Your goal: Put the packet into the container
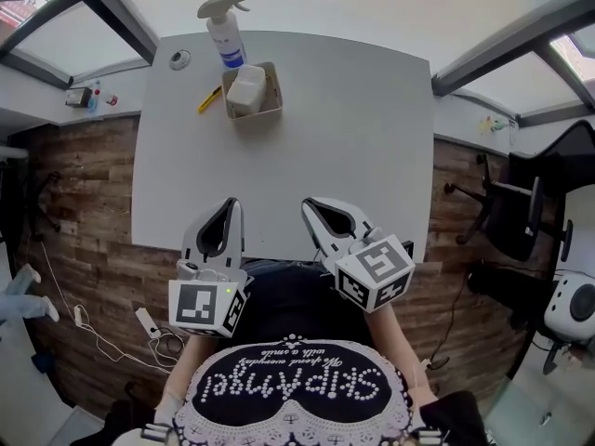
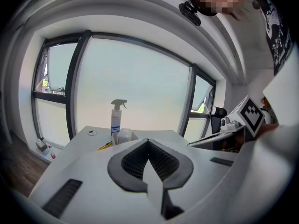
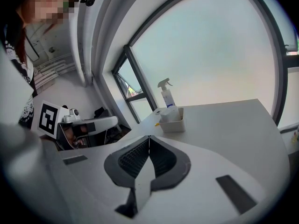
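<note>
head view steeply down on table [image 1: 372,137]; gripper views low from near edge (shared: far container [image 1: 276,96])

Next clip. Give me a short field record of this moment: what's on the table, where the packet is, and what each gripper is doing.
table: white, items grouped at its far side
container: beige tub near the far edge
packet: white, inside the container
spray bottle: upright, just behind the container
yellow item: flat on the table, left of the container in the head view
left gripper: shut, empty, at the near edge
right gripper: shut, empty, at the near edge
task: packet appears already placed
</note>
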Action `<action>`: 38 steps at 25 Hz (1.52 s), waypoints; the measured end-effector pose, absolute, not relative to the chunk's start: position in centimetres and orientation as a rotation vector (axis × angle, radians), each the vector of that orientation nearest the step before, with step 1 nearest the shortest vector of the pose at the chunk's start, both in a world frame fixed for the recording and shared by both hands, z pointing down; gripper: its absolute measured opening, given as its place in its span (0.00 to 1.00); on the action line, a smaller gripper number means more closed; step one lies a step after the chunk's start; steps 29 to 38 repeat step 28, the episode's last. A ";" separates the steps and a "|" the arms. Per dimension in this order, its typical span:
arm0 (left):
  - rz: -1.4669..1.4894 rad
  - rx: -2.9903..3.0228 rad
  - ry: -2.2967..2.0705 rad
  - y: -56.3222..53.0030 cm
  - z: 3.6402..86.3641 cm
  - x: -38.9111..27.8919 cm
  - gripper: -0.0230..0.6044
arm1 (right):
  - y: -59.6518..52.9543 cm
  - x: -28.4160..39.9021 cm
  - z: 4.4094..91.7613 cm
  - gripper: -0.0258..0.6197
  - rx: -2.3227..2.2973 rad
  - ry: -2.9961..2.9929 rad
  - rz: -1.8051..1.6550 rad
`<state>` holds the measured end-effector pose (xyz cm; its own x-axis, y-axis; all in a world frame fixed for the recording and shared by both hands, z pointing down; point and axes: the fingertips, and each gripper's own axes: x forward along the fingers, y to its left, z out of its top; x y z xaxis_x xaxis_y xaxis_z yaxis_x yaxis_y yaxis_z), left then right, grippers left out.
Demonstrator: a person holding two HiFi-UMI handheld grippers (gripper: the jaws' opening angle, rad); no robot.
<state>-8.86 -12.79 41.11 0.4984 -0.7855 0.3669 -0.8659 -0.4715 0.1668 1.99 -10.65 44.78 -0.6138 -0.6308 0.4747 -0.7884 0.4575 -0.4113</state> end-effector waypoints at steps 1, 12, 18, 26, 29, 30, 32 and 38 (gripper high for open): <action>0.344 2.417 -1.385 -12.8 41.1 -8.9 0.05 | -10.7 1.9 44.8 0.06 1.219 -2.457 0.893; 0.343 2.408 -1.388 -12.9 41.2 -8.6 0.05 | -10.5 1.9 44.8 0.06 1.197 -2.459 0.878; 0.336 2.403 -1.388 -12.8 41.2 -8.7 0.05 | -10.4 1.8 44.8 0.06 1.190 -2.461 0.872; 0.352 2.404 -1.389 -12.6 41.3 -8.6 0.05 | -10.2 1.6 44.7 0.06 1.176 -2.470 0.868; 0.353 2.403 -1.389 -12.6 41.3 -8.6 0.05 | -10.1 1.6 44.6 0.06 1.175 -2.473 0.865; 0.353 2.403 -1.389 -12.6 41.3 -8.6 0.05 | -10.1 1.6 44.6 0.06 1.175 -2.473 0.865; 0.353 2.403 -1.389 -12.6 41.3 -8.6 0.05 | -10.1 1.6 44.6 0.06 1.175 -2.473 0.865; 0.353 2.403 -1.389 -12.6 41.3 -8.6 0.05 | -10.1 1.6 44.6 0.06 1.175 -2.473 0.865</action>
